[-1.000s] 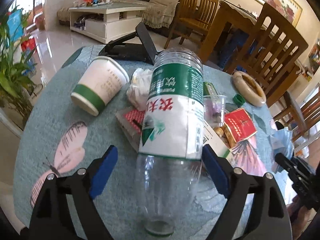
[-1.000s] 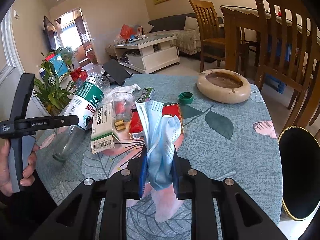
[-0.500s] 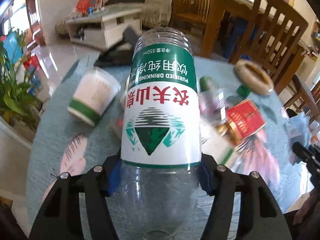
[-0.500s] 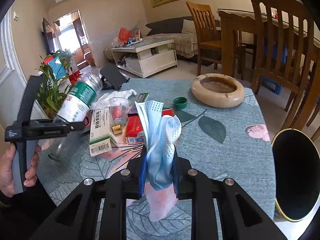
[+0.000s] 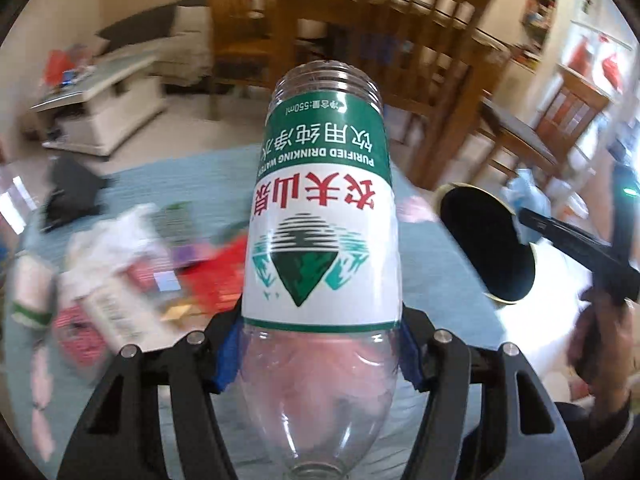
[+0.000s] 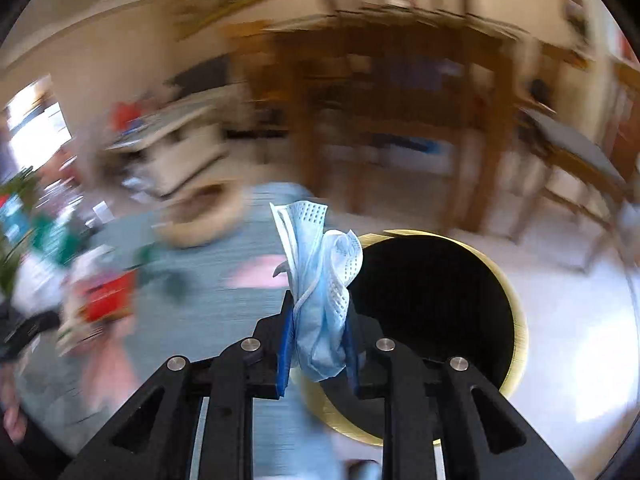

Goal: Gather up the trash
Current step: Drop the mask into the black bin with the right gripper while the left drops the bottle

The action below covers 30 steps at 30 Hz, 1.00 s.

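My left gripper is shut on an empty clear plastic water bottle with a green and white label, held off the table with its open neck pointing away. My right gripper is shut on a crumpled blue face mask, which hangs just at the near-left rim of a round black bin with a gold edge. In the left wrist view the same bin stands beyond the table's right edge, and the right gripper's black body reaches over it, held by a hand.
A blurred heap of trash lies on the blue-green tablecloth: a paper cup, white tissue, boxes, red packets. A beige ashtray sits farther back. Wooden chairs and a dining table stand behind; a low white table is at the left.
The left gripper closed on the bottle, lifted it off the table and swung right toward the bin. The right gripper carried the mask right, from over the table to the bin's rim.
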Each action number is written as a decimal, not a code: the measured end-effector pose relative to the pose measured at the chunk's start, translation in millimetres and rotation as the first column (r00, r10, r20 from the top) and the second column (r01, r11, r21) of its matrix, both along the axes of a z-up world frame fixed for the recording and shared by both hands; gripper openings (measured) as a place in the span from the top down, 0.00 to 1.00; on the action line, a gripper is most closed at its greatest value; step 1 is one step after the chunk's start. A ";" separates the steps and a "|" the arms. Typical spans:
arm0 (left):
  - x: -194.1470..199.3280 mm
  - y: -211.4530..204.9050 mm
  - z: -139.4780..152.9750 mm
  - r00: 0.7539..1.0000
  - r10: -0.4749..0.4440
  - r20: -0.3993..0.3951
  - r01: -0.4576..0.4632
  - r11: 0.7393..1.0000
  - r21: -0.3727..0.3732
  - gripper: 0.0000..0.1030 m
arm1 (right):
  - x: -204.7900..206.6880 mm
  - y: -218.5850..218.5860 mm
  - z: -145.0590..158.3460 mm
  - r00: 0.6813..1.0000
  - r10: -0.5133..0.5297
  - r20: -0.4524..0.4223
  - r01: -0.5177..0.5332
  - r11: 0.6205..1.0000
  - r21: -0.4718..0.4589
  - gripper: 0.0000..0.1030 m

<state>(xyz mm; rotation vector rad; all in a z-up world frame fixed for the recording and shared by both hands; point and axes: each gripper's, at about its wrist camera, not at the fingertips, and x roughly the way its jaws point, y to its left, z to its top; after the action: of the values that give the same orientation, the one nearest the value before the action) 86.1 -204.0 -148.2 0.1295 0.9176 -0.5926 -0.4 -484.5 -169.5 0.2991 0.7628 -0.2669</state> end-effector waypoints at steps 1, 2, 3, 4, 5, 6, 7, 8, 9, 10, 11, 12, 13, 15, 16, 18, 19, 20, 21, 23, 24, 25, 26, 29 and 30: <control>-2.4 -12.2 -1.7 1.000 -0.020 -0.002 0.020 1.000 0.001 0.39 | 0.0 -11.2 -10.9 0.999 -0.024 -0.032 0.024 1.000 0.019 0.79; -7.9 -32.0 -3.3 0.999 -0.051 0.003 0.050 0.999 0.010 0.39 | -0.3 -18.1 -18.1 0.998 -0.033 -0.055 0.035 0.999 0.031 0.78; -11.5 -47.2 -4.8 0.997 -0.076 0.007 0.076 0.997 0.018 0.39 | 0.3 -25.3 -25.9 0.995 -0.047 -0.087 0.050 0.998 0.032 0.69; -15.2 -58.4 -6.7 0.995 -0.095 0.007 0.095 0.995 0.021 0.39 | -0.5 -30.9 -30.5 0.991 -0.078 -0.104 0.080 0.997 0.017 0.61; -19.4 -76.4 -9.8 0.993 -0.121 0.001 0.121 0.992 0.022 0.39 | -1.1 -37.9 -34.3 0.987 -0.106 -0.118 0.108 0.994 0.016 0.40; -21.4 -91.1 -12.4 0.990 -0.143 -0.008 0.143 0.989 0.022 0.39 | -5.5 -46.1 -34.7 0.985 -0.134 -0.105 0.139 0.989 0.042 0.30; -23.2 -102.6 -14.1 0.987 -0.159 -0.014 0.159 0.987 0.023 0.39 | -12.7 -53.4 -31.6 0.985 -0.157 -0.066 0.163 0.983 0.080 0.29; -25.0 -119.0 -17.7 0.982 -0.186 -0.024 0.186 0.982 0.028 0.39 | -18.9 -58.5 -28.1 0.983 -0.179 -0.033 0.182 0.977 0.109 0.26; -25.4 -131.8 -20.7 0.978 -0.205 -0.033 0.206 0.978 0.033 0.39 | -25.0 -62.5 -23.9 0.980 -0.200 0.003 0.197 0.971 0.136 0.23; -26.4 -144.9 -24.0 0.974 -0.224 -0.042 0.226 0.974 0.036 0.39 | -31.0 -67.0 -21.1 0.975 -0.219 0.032 0.211 0.965 0.154 0.23; -26.7 -162.5 -28.2 0.966 -0.252 -0.057 0.254 0.966 0.040 0.39 | -37.4 -71.0 -18.8 0.971 -0.235 0.054 0.223 0.960 0.169 0.23; -25.7 -177.3 -32.1 0.961 -0.270 -0.067 0.273 0.961 0.043 0.39 | -43.3 -75.4 -16.9 0.966 -0.246 0.082 0.227 0.955 0.191 0.23; -21.9 -188.0 -35.6 0.958 -0.276 -0.077 0.280 0.959 0.047 0.39 | -47.9 -78.7 -16.5 0.961 -0.259 0.097 0.234 0.949 0.213 0.23; -15.2 -213.9 -42.9 0.949 -0.297 -0.106 0.303 0.952 0.039 0.39 | -54.2 -86.6 -18.8 0.956 -0.264 0.128 0.224 0.939 0.263 0.23; -12.3 -222.1 -45.3 0.948 -0.301 -0.106 0.307 0.951 0.042 0.39 | -53.3 -88.9 -20.6 0.957 -0.259 0.130 0.214 0.934 0.286 0.23; -10.3 -239.9 -47.9 0.945 -0.310 -0.102 0.316 0.948 0.048 0.39 | -56.2 -94.4 -25.1 0.956 -0.262 0.131 0.210 0.925 0.317 0.25; -11.4 -248.3 -49.6 0.941 -0.322 -0.105 0.328 0.943 0.049 0.39 | -58.7 -96.9 -23.3 0.949 -0.277 0.148 0.217 0.919 0.330 0.25; -8.4 -253.6 -51.5 0.938 -0.329 -0.110 0.336 0.941 0.051 0.39 | -63.6 -100.8 -19.3 0.934 -0.312 0.174 0.242 0.911 0.333 0.25; -8.7 -259.1 -54.0 0.932 -0.341 -0.120 0.349 0.936 0.050 0.39 | -75.6 -105.4 -11.6 0.910 -0.354 0.214 0.273 0.903 0.333 0.24; -7.9 -268.8 -61.6 0.921 -0.357 -0.154 0.368 0.928 0.051 0.37 | -94.4 -110.1 -2.1 0.863 -0.417 0.284 0.317 0.886 0.338 0.17; -6.9 -271.4 -65.7 0.918 -0.358 -0.169 0.370 0.928 0.047 0.29 | -103.6 -110.6 2.3 0.840 -0.443 0.312 0.338 0.879 0.337 0.12; -7.3 -273.2 -67.7 0.916 -0.360 -0.178 0.373 0.927 0.045 0.25 | -108.0 -111.3 4.2 0.828 -0.454 0.329 0.347 0.876 0.336 0.12; -7.0 -275.8 -71.0 0.917 -0.354 -0.183 0.368 0.929 0.048 0.20 | -109.7 -111.5 5.2 0.821 -0.461 0.338 0.352 0.874 0.336 0.12; -6.2 -271.0 -74.8 0.917 -0.344 -0.201 0.359 0.933 0.039 0.13 | -105.9 -111.9 3.2 0.826 -0.455 0.333 0.347 0.875 0.336 0.12; -6.3 -268.8 -74.4 0.919 -0.341 -0.200 0.354 0.935 0.033 0.13 | -103.0 -112.1 2.1 0.830 -0.450 0.330 0.340 0.877 0.340 0.12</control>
<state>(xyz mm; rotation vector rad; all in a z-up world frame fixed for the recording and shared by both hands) 79.8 -472.8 -222.6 0.3067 1.1122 -0.9165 -103.3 -596.7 -167.5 0.7544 0.3162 -0.4835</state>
